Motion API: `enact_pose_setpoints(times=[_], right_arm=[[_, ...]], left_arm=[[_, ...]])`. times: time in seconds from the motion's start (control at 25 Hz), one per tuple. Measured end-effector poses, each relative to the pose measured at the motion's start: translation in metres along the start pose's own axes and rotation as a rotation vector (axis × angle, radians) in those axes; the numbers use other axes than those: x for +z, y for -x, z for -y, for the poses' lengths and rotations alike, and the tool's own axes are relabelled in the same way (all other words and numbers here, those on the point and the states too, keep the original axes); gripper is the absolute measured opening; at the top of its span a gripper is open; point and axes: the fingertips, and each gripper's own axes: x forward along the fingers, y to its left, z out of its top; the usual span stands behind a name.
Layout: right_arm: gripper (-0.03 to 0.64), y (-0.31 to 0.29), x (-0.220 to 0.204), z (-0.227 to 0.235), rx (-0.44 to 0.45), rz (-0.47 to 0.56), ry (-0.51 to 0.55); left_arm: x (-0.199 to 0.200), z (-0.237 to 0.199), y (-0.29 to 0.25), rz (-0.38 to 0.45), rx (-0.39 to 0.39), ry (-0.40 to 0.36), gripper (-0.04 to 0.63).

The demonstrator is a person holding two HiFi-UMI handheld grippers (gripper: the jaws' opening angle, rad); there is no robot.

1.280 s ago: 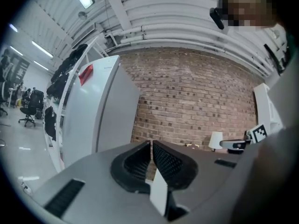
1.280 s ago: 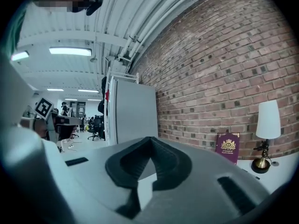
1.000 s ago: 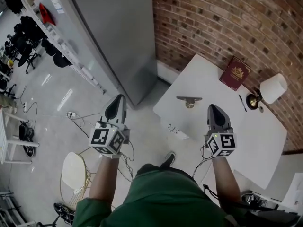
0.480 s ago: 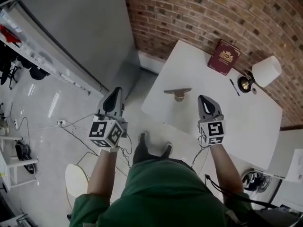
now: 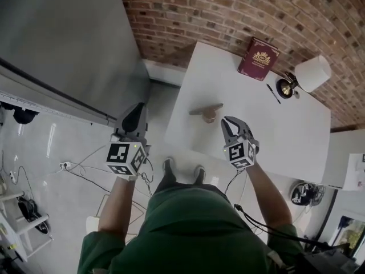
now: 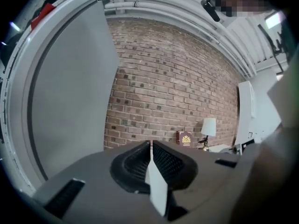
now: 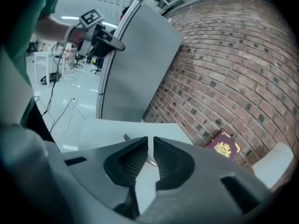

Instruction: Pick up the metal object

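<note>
The metal object point(image 5: 206, 112), a short T-shaped piece, lies on the white table point(image 5: 285, 136) near its left end. In the right gripper view only a thin strip of the metal object point(image 7: 126, 137) shows above the jaws. My right gripper point(image 5: 232, 124) hangs over the table's near edge, just right of the object and short of it, shut with nothing in it. Over the floor left of the table is my left gripper point(image 5: 136, 113), shut and empty. In the right gripper view the left gripper point(image 7: 120, 45) appears far off to the left.
A maroon book point(image 5: 258, 59), a pen point(image 5: 273, 93) and a white-shaded lamp point(image 5: 308, 74) sit at the table's far side against the brick wall point(image 5: 228, 10). A tall grey cabinet point(image 5: 63, 44) stands left. Cables point(image 5: 74, 164) trail on the floor.
The person has stepped toward the table. My right gripper has come in over the table's near edge, closer to the metal object. The left gripper stays over the floor.
</note>
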Motion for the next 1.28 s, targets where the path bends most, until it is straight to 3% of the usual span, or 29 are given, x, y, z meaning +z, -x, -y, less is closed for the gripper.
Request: enact_pose_setpoints(times=[0.24,0.44,0.68,1.12,1.28], right_arm=[[0.055,-0.042,-0.033,-0.04,0.073,-0.124,0.232],[0.068,-0.074,-0.058,-0.06,0.087,-0.212,0.32],[0.086,-0.102,-0.077,-0.066,0.041,-0.292,0.409],[0.077,-0.125,-0.076,-0.067,-0.042,-0.298,0.445],[0.054,-0.129,-0.076,-0.065,-0.062,-0.312,0.413]], left_arm=[[-0.009,-0.029,-0.001,-0.037,-0.004,0.005,0.015],[-0.013,-0.054,0.011,-0.06,0.022,0.009,0.015],[-0.019,-0.085,0.036,-0.092,0.071,-0.007,0.015],[-0.025,-0.106,0.055,-0.117,0.08,-0.025,0.015],[-0.026,-0.112,0.06,-0.13,0.071,-0.035,0.015]])
